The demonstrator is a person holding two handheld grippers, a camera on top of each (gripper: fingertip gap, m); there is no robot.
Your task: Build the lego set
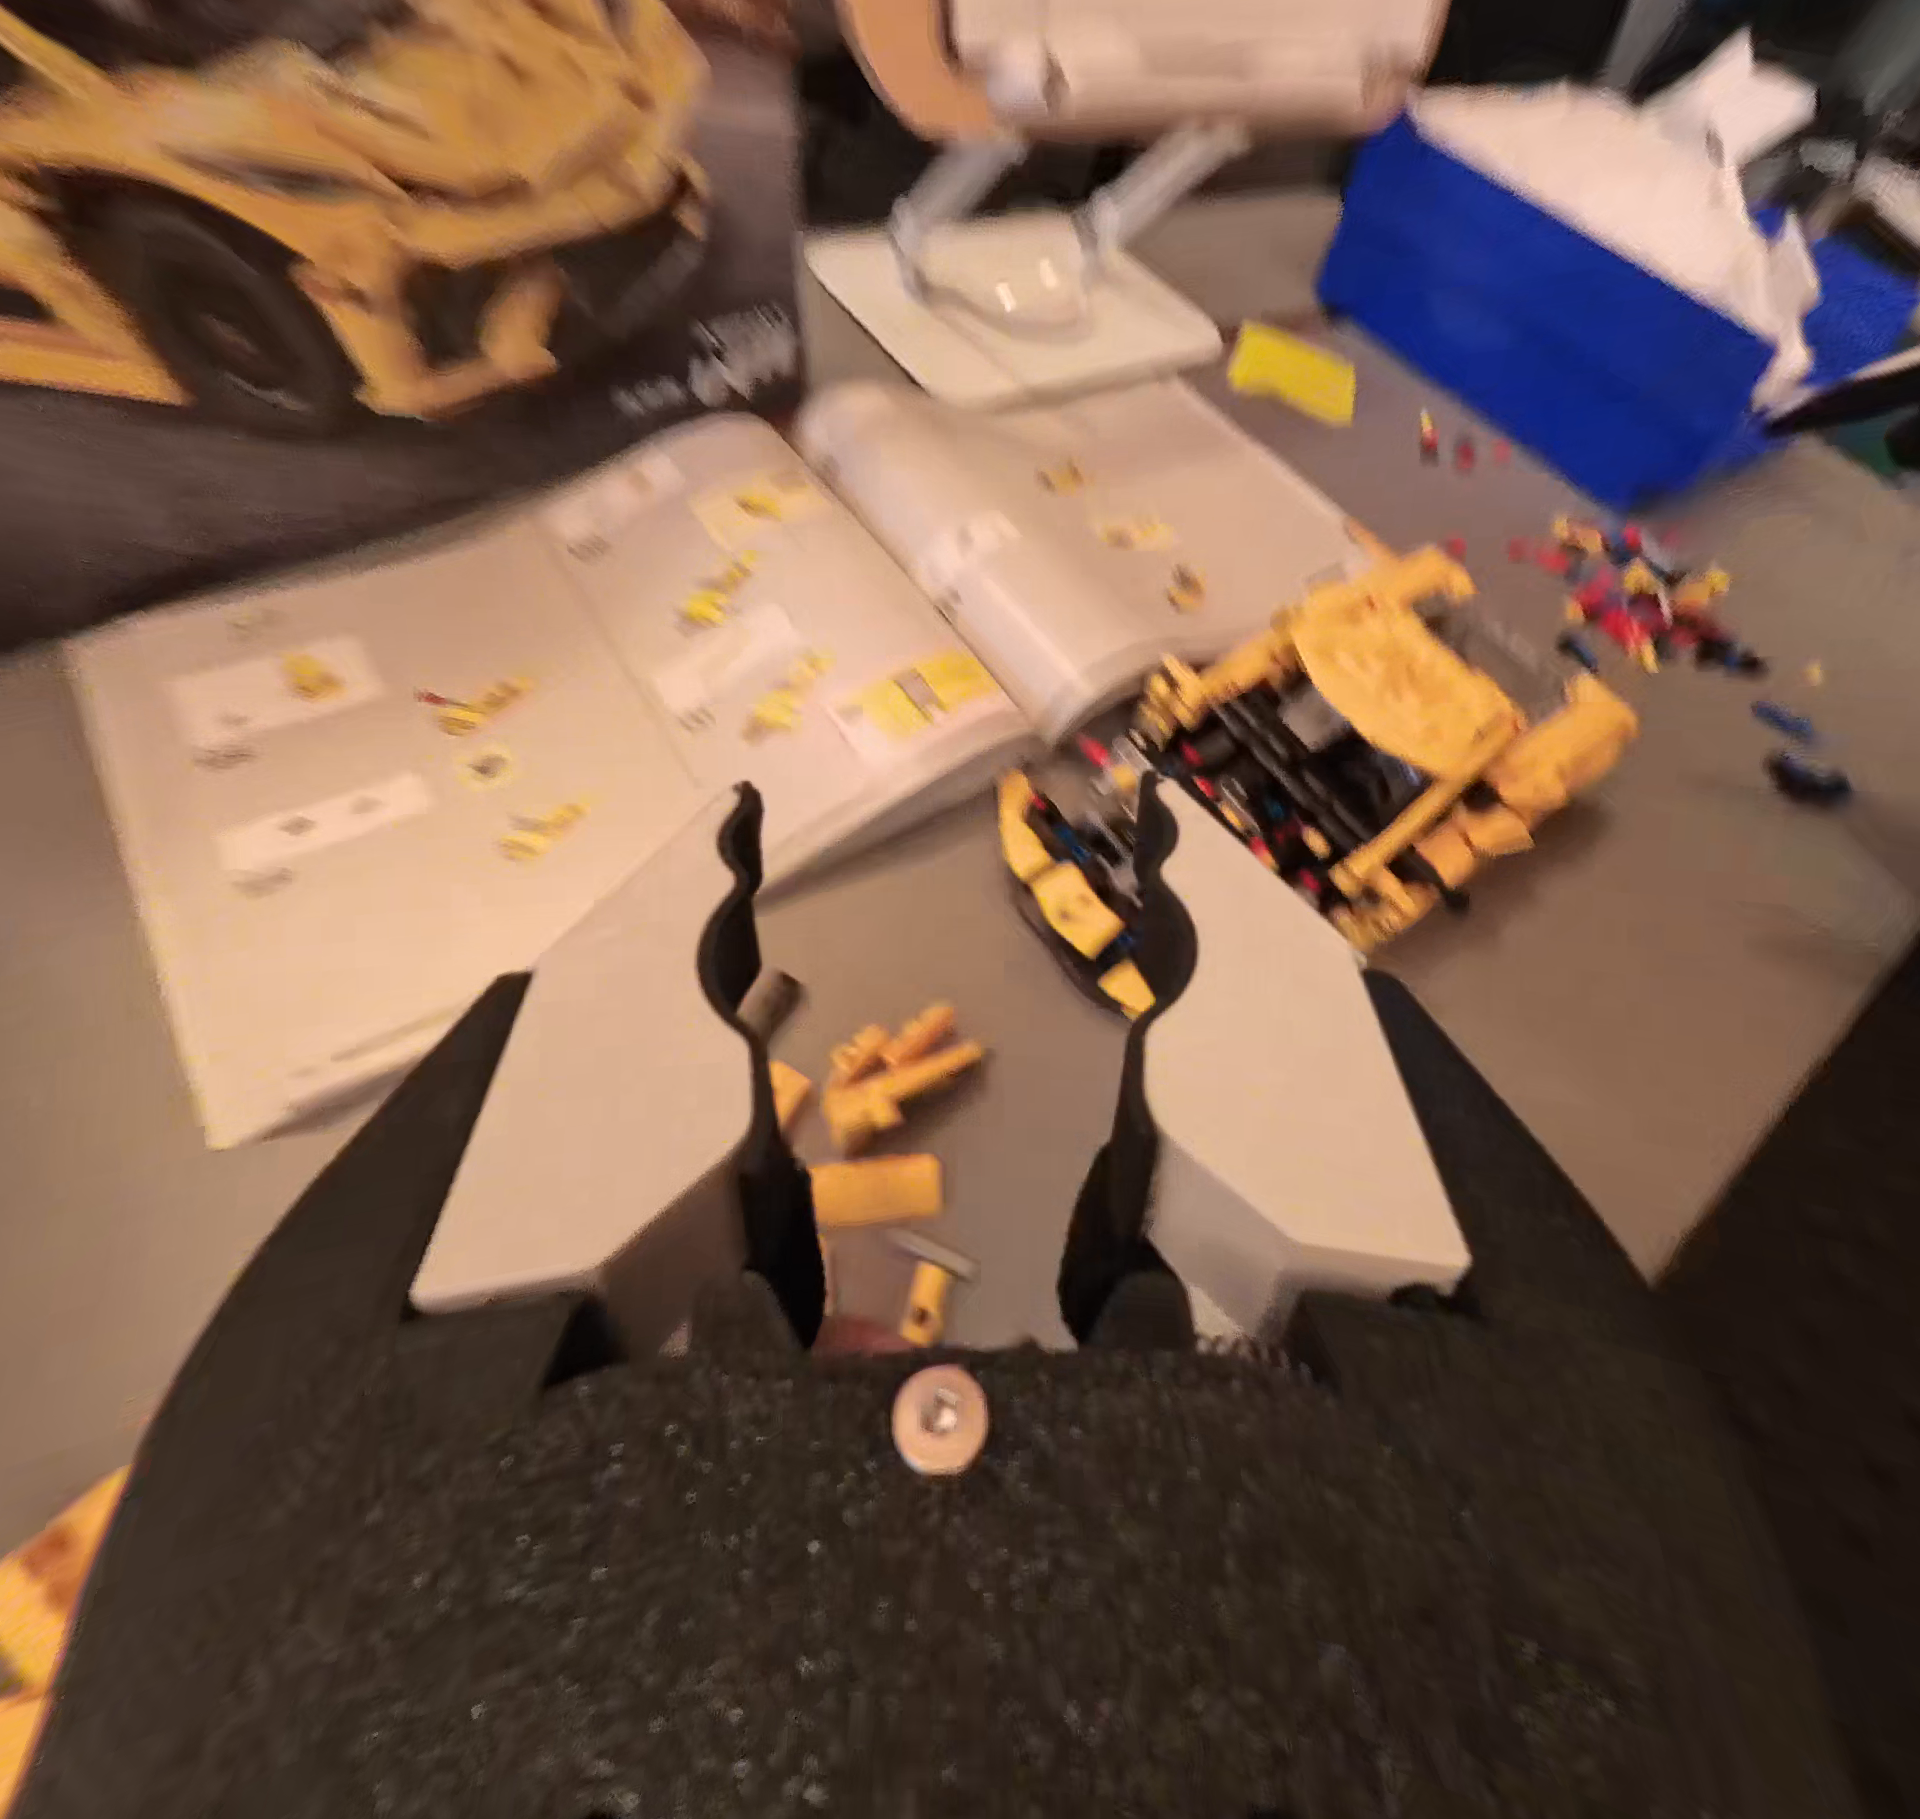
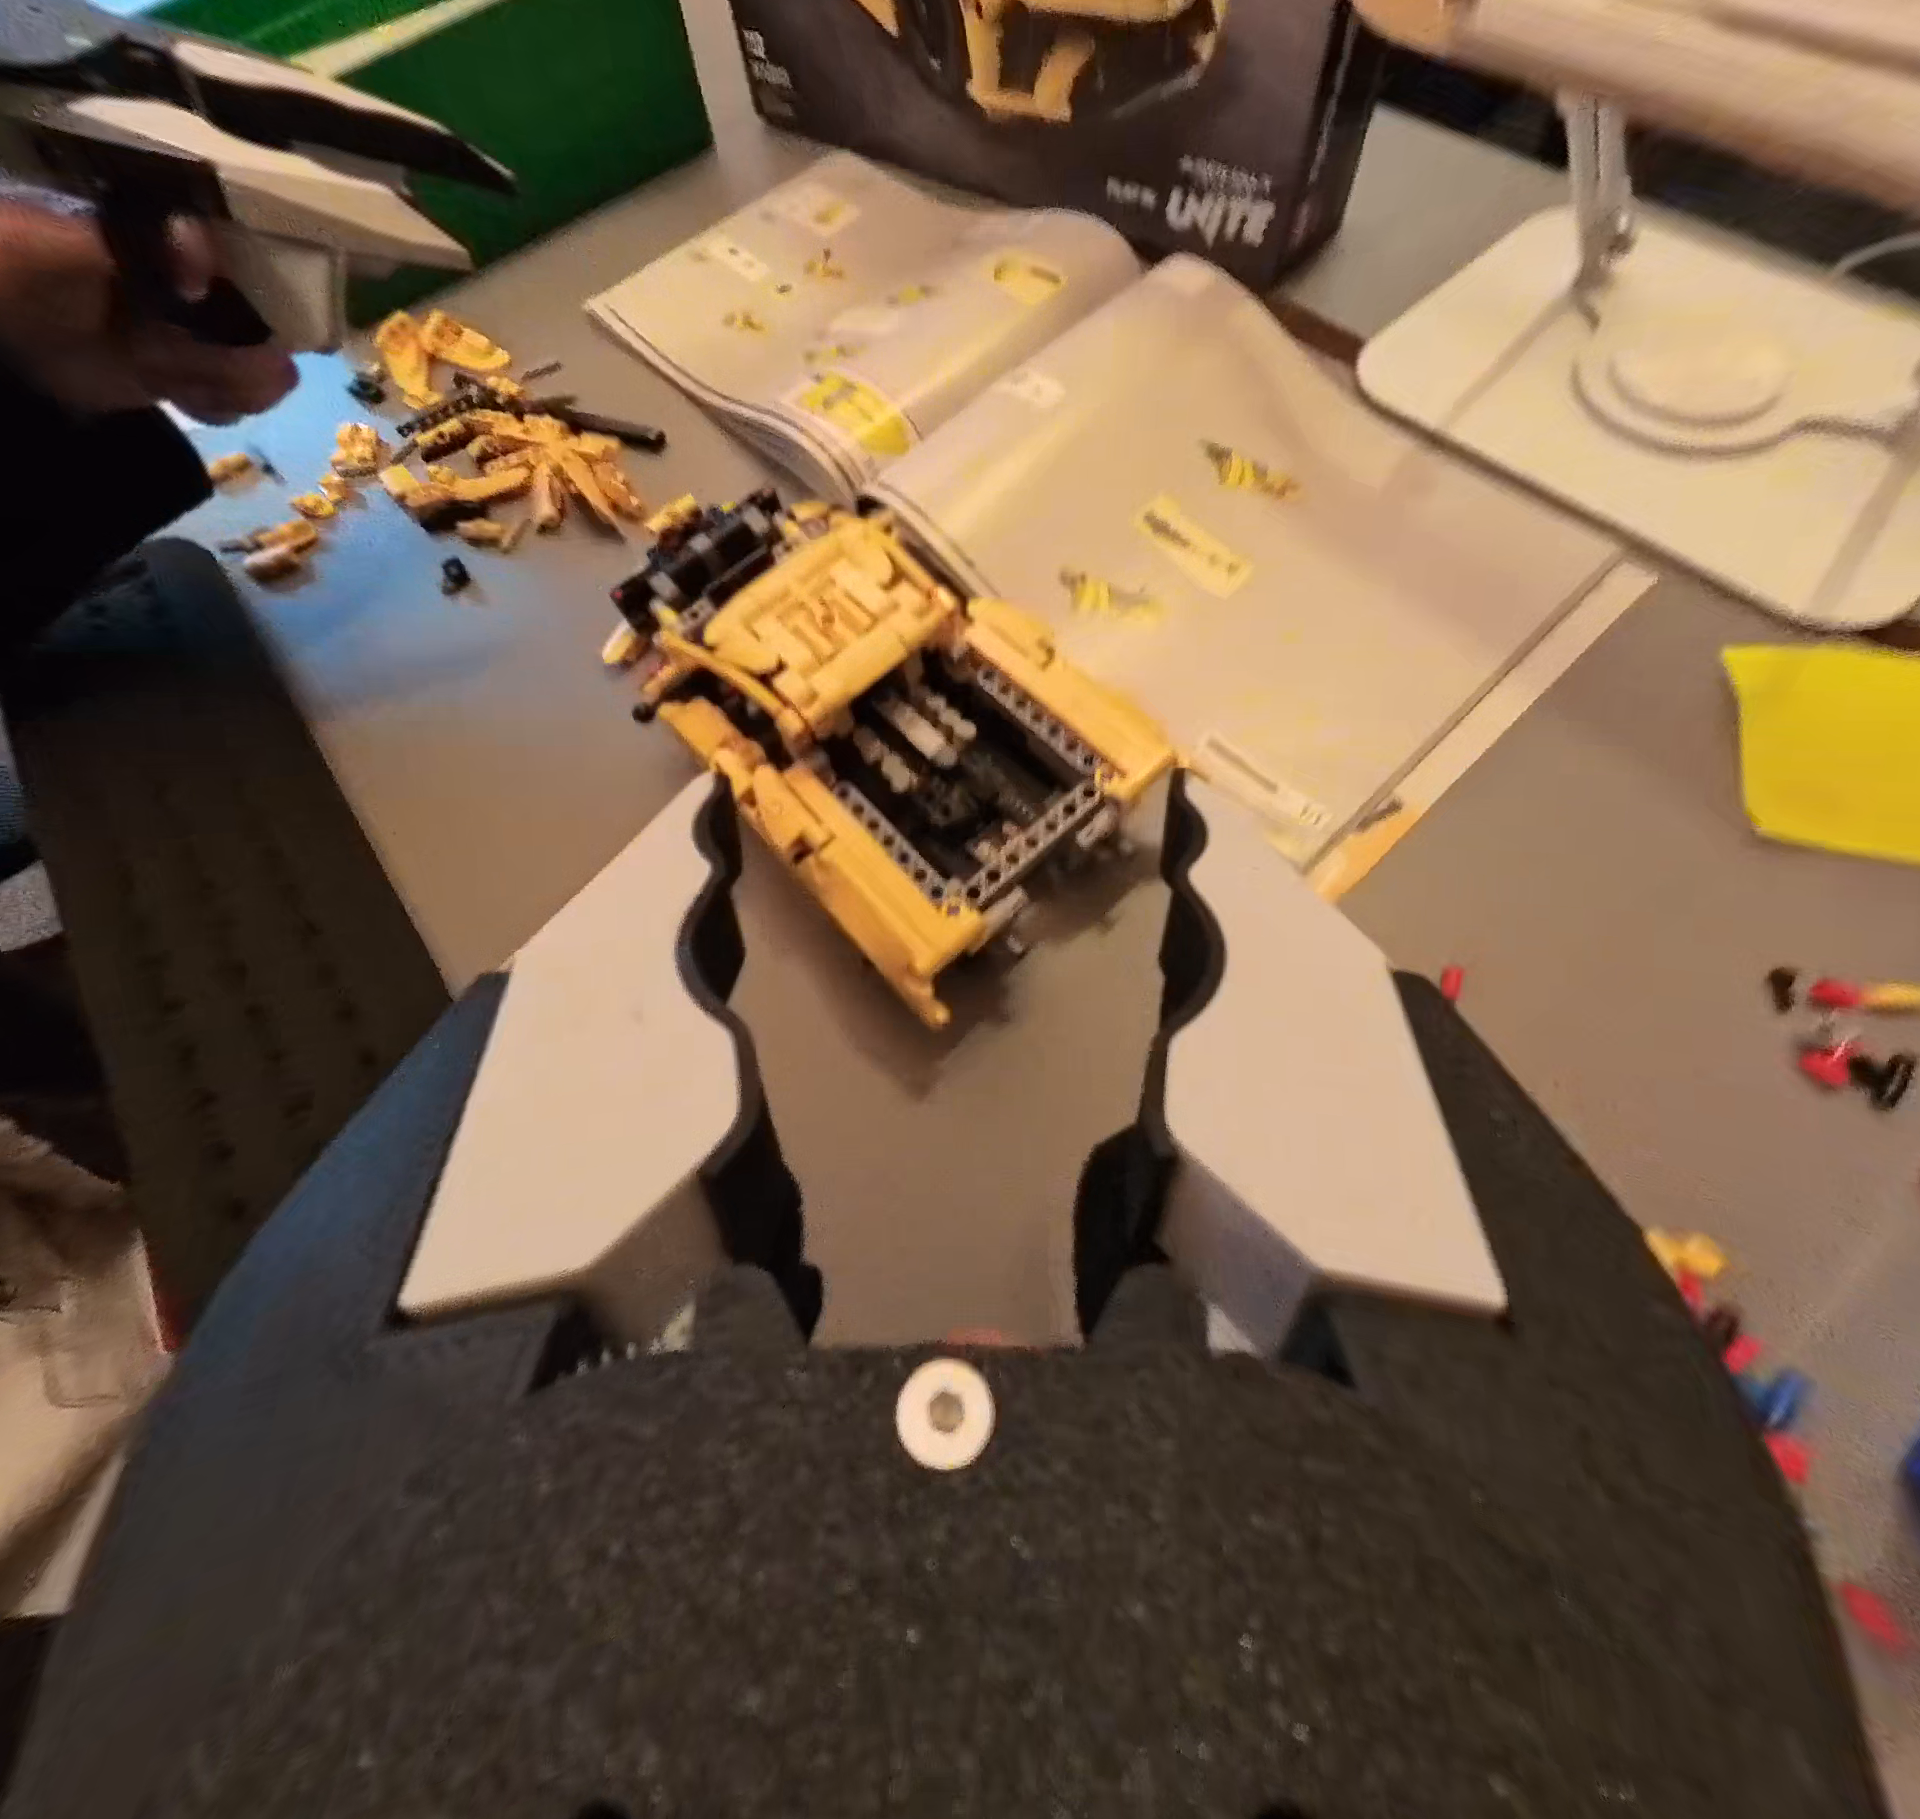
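Model car (image 1: 1340,761) front behind left fingers (image 1: 1164,834)

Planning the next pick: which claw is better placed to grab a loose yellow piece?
Left. The left claw hangs open right above loose yellow pieces. The right claw is open over the half-built yellow car, away from that pile.

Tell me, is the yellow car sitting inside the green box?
No, the yellow car sits on the grey table beside the open booklet, far from the green box.
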